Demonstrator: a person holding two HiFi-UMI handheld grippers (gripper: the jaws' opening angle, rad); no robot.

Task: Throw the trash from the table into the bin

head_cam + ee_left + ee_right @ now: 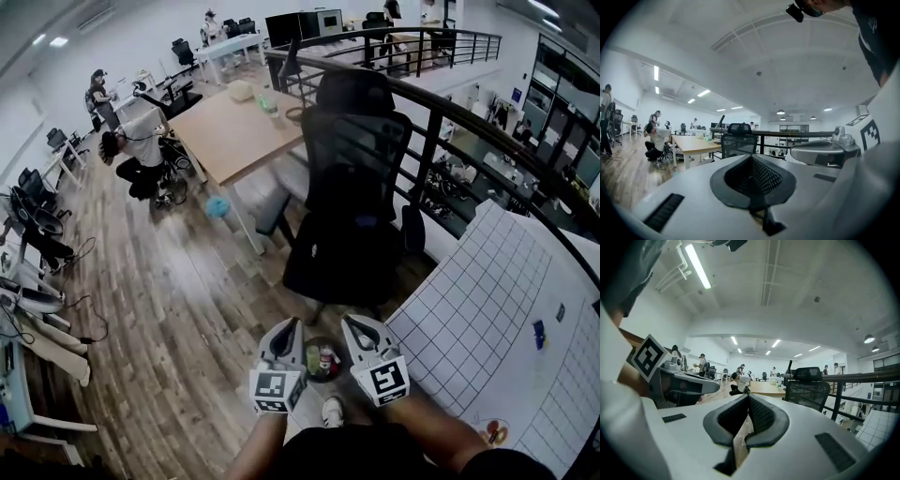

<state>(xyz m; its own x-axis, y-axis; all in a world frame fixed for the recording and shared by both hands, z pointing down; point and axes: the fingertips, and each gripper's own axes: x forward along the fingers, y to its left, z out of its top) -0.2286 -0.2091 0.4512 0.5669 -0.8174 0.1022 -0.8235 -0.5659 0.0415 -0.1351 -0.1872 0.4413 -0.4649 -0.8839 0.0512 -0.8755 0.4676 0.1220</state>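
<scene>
Two claws are raised in front of you, side by side, and neither visibly carries anything. Your left claw (288,327) is closed pad to pad. Its own view shows the meshed pads meeting with only dark in the seam.

Just right of it, down on the wooden floor (178,309) between the two claws, sits the bin (324,340). It already holds trash: a green piece (312,359) and a red-topped one (327,359). So I judge part of the job done.

Your right claw (352,325) is also closed. A thin tan sliver shows in its seam in the right gripper view, and I cannot tell whether that is a scrap or the floor behind.

Further right, the gridded white surface (469,319) still carries a blue item (538,334), a small dark one (560,313) and, near its front edge, a round piece (494,433) with red and orange. If those count as trash, they are what is left.

Only the head view shows the bin and what lies on the surface. The gripper views point level across the office. They give you the pads' state, the other claw's marker cube, the black chair (809,386) and the railing. The right one also catches a corner of the grid.
</scene>
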